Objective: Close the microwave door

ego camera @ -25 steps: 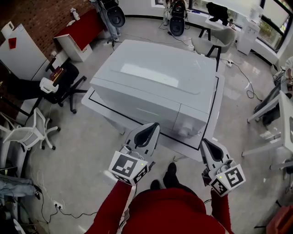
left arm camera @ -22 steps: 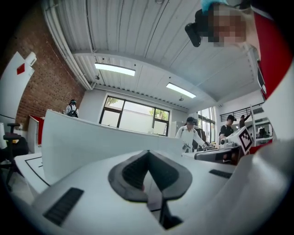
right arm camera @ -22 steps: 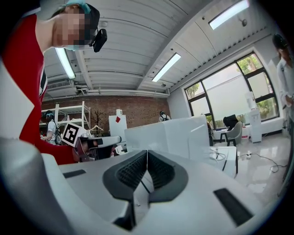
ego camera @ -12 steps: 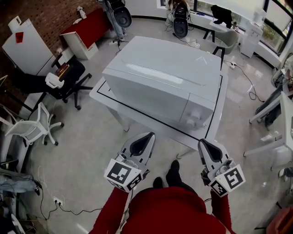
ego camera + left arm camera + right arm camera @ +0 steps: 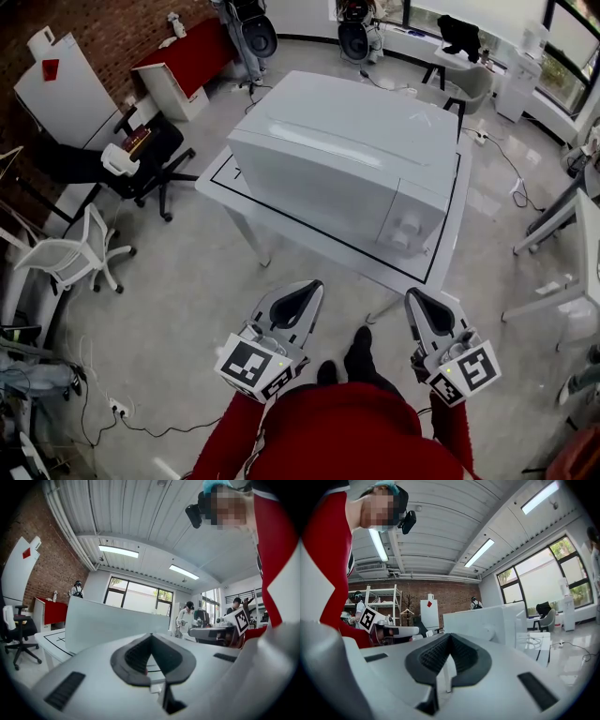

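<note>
Workspace: an open room with a brick wall (image 5: 103, 37) at the left and a glossy grey floor (image 5: 178, 300). A white table (image 5: 412, 274) with a black outline stands mid-floor. The microwave (image 5: 347, 164) sits on this table and fills most of its top. Its door (image 5: 319, 192) lies flush with the body, with the control knobs (image 5: 408, 230) at the right end of the front face.

Left gripper (image 5: 305, 286): jaws pressed together, nothing between them, held level in front of the table and clear of it.

Right gripper (image 5: 412, 295): jaws pressed together, nothing between them, level, near the table's front corner without touching it.

A black office chair (image 5: 141, 164) and a white chair (image 5: 70, 258) stand to the left, well apart from the table
</note>
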